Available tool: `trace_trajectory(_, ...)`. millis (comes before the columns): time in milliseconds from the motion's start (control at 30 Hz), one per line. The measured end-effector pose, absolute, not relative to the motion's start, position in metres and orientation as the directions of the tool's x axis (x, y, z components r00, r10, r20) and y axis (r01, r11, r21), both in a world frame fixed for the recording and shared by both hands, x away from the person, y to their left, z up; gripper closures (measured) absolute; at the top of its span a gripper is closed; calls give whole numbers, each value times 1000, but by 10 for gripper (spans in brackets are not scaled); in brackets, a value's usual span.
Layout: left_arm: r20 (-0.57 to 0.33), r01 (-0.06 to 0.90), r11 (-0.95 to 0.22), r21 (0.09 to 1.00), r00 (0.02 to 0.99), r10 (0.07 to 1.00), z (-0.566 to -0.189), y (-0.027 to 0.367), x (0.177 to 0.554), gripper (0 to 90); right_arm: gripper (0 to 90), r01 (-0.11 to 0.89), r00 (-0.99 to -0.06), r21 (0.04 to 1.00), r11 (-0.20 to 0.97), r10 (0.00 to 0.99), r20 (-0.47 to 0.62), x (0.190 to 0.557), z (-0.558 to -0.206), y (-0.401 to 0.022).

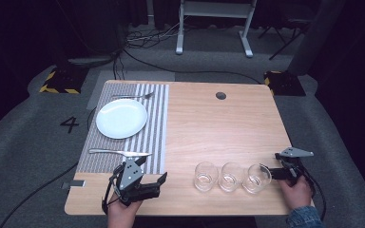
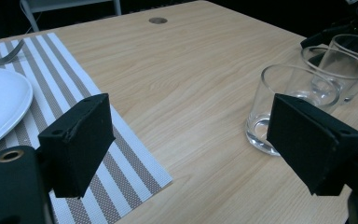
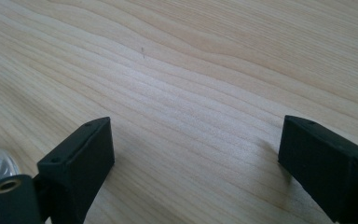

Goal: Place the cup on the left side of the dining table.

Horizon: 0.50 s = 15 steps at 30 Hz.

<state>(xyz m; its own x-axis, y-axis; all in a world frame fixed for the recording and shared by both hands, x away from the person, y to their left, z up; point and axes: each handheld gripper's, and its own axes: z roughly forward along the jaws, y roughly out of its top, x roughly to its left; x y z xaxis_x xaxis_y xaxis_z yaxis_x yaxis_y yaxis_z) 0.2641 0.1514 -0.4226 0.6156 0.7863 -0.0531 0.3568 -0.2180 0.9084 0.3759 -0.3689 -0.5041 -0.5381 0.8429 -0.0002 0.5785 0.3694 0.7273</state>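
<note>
Right gripper (image 1: 272, 170) fingers spread, empty, just beside rightmost glass (image 1: 256, 178). Left gripper (image 1: 145, 178) fingers spread, empty, near placemat (image 1: 154, 137). Likely next: straddle glass wall squarely, close gently.

Wide bare wood is left on the table (image 1: 228, 123) beyond the three glasses (image 1: 231, 176), up to the far edge. The near edge is blocked by those glasses; left of them, the striped mat (image 1: 154, 123) is occupied by a plate (image 1: 121, 118).
</note>
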Motion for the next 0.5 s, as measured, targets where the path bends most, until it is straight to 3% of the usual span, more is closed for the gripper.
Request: trace_trajectory(500, -48, 329, -218, 919, 642, 765, -405, 118, 270, 151, 107, 579, -538, 727, 369, 843, 0, 376, -504, -369)
